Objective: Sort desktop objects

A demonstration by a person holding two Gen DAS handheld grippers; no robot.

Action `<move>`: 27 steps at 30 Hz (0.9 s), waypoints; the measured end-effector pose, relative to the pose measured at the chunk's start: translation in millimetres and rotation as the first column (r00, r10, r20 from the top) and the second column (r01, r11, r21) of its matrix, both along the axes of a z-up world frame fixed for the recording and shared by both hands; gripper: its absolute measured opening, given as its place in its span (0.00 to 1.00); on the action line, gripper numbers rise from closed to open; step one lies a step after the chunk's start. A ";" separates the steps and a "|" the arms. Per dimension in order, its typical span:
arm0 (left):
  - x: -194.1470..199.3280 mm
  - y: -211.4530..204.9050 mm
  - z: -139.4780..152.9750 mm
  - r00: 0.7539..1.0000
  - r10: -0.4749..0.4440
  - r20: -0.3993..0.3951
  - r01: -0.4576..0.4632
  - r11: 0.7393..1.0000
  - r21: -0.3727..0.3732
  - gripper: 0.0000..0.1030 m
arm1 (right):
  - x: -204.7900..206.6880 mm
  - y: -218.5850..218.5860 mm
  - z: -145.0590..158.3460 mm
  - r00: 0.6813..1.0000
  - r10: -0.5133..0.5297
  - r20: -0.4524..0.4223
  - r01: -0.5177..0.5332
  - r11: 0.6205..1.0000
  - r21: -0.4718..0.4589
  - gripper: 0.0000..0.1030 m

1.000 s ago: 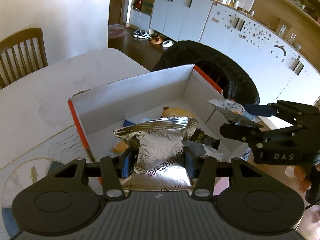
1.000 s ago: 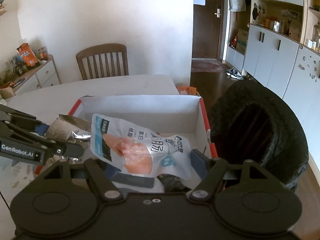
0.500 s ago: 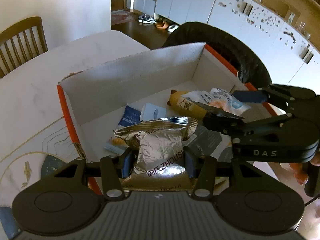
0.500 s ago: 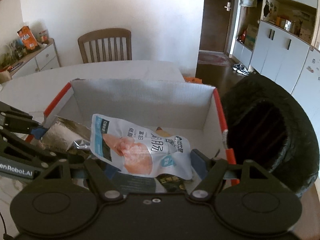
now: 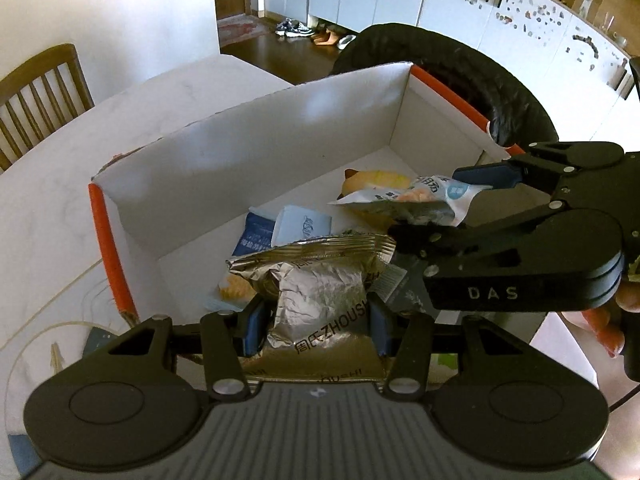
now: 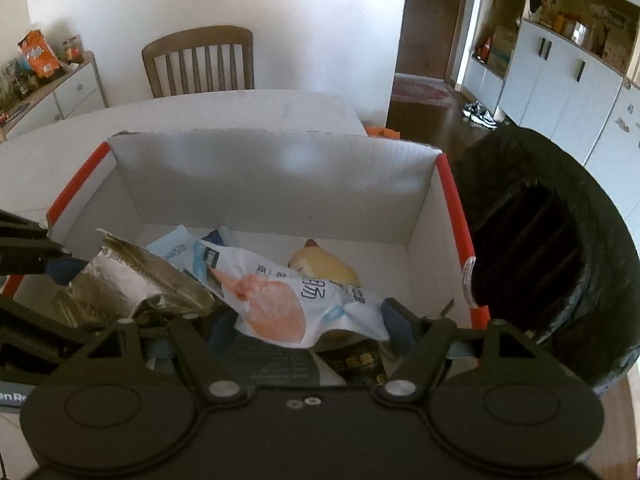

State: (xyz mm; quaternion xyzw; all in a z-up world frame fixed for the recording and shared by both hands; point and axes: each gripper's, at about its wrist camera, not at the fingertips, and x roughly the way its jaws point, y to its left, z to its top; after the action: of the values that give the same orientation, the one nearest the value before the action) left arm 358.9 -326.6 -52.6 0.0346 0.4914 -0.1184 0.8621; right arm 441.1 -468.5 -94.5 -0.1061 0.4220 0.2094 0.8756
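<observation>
In the left wrist view, a silver foil packet [image 5: 320, 292] is clamped between the pads of the left tool [image 5: 316, 328], narrowly parted, at 6 o'clock above the white cardboard box [image 5: 224, 168] on the tabletop [image 5: 52, 184]. At 3 o'clock a white snack pouch [image 5: 416, 200] is carried by the right tool [image 5: 452, 204].

In the right wrist view, the white snack pouch [image 6: 292, 296] is gripped across the widely spread right tool [image 6: 306, 320], over the box [image 6: 272, 184]. The foil packet [image 6: 132, 280] is seen at 9 o'clock, a black bin [image 6: 560, 248] at 3 o'clock.
</observation>
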 end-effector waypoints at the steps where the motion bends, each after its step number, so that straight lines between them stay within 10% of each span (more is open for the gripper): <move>1: 2.4 -2.6 -0.9 1.000 -0.003 -0.003 0.003 1.000 0.004 0.49 | 0.3 1.5 -0.6 1.000 0.001 -0.001 -0.001 1.000 -0.004 0.72; 27: -22.5 3.6 18.9 0.999 -0.030 0.042 0.032 0.998 -0.047 0.68 | -24.0 -29.0 35.5 0.999 0.009 -0.049 -0.001 0.986 0.166 0.85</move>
State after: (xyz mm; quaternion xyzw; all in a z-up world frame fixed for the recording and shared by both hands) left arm 336.4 -323.1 -33.7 0.0241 0.4700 -0.1427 0.8707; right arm 417.0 -497.4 -59.0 -0.0286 0.4246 0.2488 0.8701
